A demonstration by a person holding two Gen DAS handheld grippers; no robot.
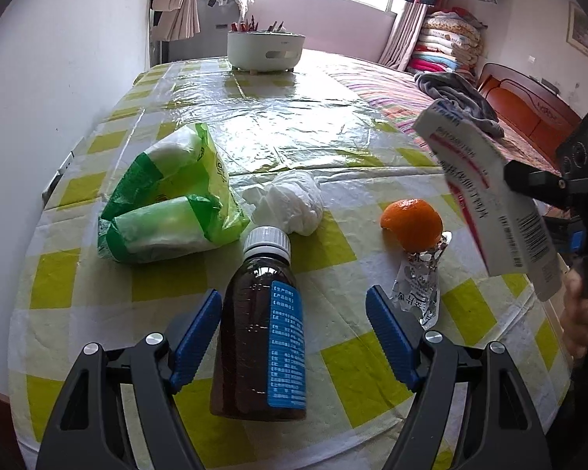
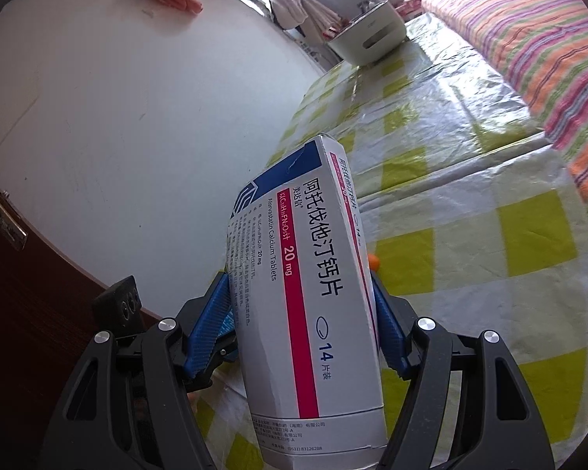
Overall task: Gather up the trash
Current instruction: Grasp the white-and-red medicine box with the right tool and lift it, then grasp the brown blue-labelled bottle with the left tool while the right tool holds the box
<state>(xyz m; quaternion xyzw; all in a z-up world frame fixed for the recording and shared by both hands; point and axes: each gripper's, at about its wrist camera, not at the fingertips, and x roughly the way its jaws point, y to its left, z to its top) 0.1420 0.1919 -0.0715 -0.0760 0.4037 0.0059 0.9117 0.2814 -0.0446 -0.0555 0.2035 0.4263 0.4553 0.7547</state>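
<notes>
Pinching a glossy cardboard medicine box [image 2: 309, 293], the right gripper [image 2: 302, 329] hid most of the worktop's [image 2: 470, 180] near edge; the left gripper [image 1: 294, 337] stood spread around a brown bottle [image 1: 260, 337], perhaps plastic.

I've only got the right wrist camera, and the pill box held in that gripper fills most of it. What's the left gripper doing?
Observer: The left gripper is open, with a brown bottle standing upright between its fingers.
Operator: Any other trash near that bottle?
Observer: A crumpled white tissue lies on the table just behind it.
Operator: And on the side where my box is?
Observer: A crumpled foil wrapper lies right next to an orange, under where the pill box hangs.
</notes>
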